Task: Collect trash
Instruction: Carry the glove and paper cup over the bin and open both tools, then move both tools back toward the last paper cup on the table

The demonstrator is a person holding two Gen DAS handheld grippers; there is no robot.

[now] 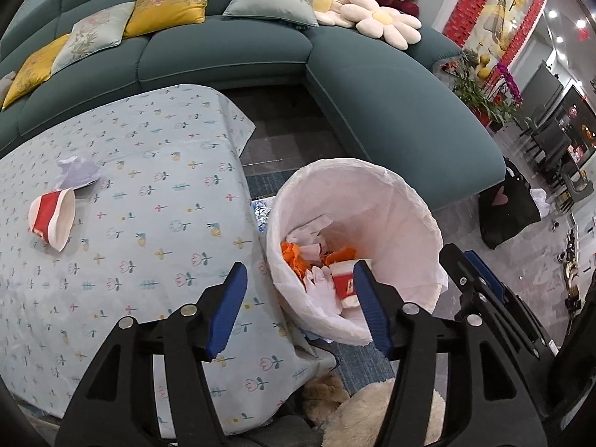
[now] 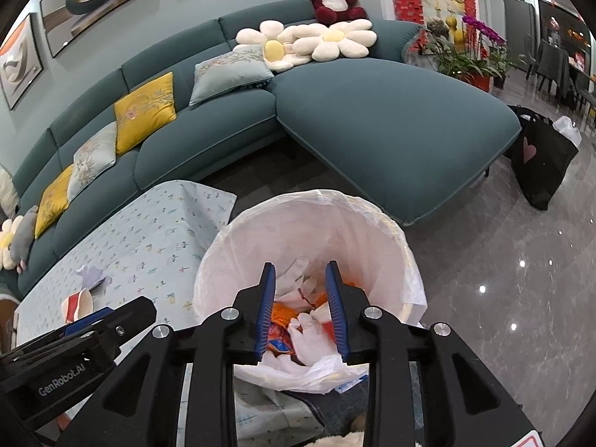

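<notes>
The words "GenRobot.AI" are printed in white on the black body of the left gripper (image 2: pixel 89 326), seen from the right wrist view; a white mark on the red band of the paper cup in the bin (image 1: pixel 344 279) cannot be read. The waste bin (image 1: pixel 417 201) is round and lined with a thin, crinkled white plastic bag, and crumpled white tissues (image 1: pixel 316 283) and orange scraps (image 1: pixel 294 257) are seen inside it. It stands on the floor just beside the table, which is draped in a pale blue tablecloth (image 1: pixel 156 223) printed with small flowers. On the cloth a second, squashed red and white paper cup (image 1: pixel 52 219) lies on its side, touching a crumpled lilac paper (image 1: pixel 78 171); both lie well apart from the grippers. The left gripper (image 1: pixel 300 309) is held with its ribbed blue pads spread apart and nothing between them, above the table edge and the bin's rim. The right gripper (image 2: pixel 300 311) is held over the bin's mouth, its jaws parted more narrowly and clamped on nothing, the trash lying below them.
</notes>
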